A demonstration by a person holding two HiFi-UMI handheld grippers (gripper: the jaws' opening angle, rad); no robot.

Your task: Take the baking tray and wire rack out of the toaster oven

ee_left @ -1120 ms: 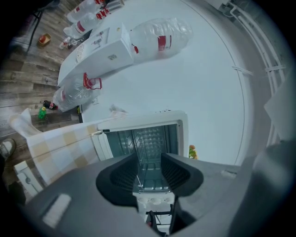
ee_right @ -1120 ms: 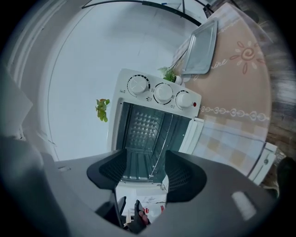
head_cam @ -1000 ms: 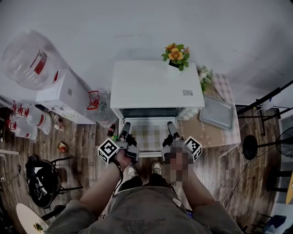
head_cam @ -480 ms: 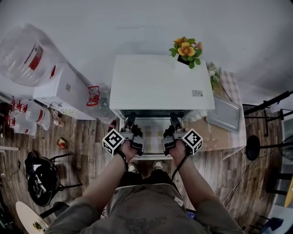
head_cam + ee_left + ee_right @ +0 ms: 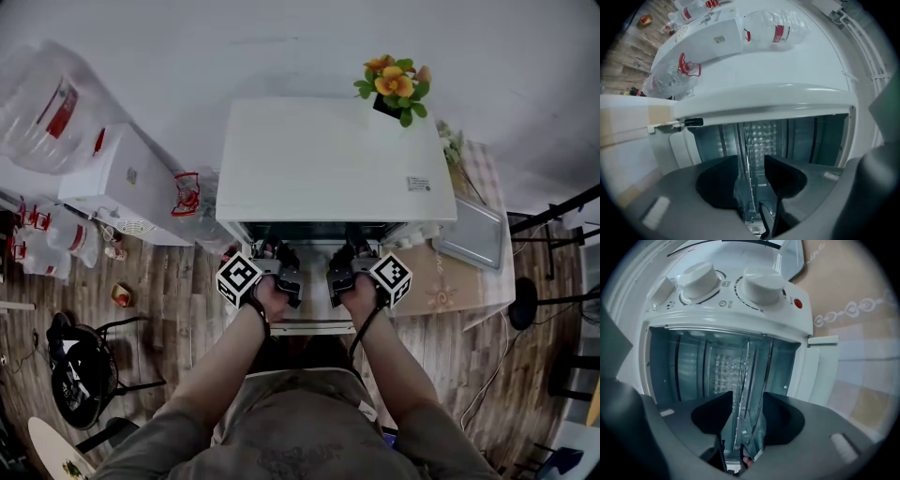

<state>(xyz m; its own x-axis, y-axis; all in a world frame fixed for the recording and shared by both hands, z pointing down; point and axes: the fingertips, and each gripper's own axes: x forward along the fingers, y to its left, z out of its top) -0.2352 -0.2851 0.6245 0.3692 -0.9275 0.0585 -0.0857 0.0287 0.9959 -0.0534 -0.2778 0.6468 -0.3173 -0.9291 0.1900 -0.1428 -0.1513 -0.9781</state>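
Observation:
The white toaster oven (image 5: 333, 159) stands on a table with its door (image 5: 314, 291) folded down. Both grippers reach into its mouth, fingertips hidden under the oven's top in the head view. The wire rack (image 5: 749, 154) shows edge-on as thin bright wires. My left gripper (image 5: 751, 180) is open, its dark jaws straddling the rack's front edge. My right gripper (image 5: 747, 416) is open too, with the same rack (image 5: 742, 380) running between its jaws. A grey baking tray (image 5: 473, 234) lies on the table right of the oven.
A pot of orange flowers (image 5: 394, 82) sits on the oven's back right corner. Two white knobs (image 5: 759, 284) are beside the cavity. A big water bottle (image 5: 47, 103) and a white box (image 5: 117, 183) stand left. A black stool (image 5: 84, 375) is on the wooden floor.
Both grippers have moved forward from above the open door into the oven's mouth. The head camera has come closer over the oven.

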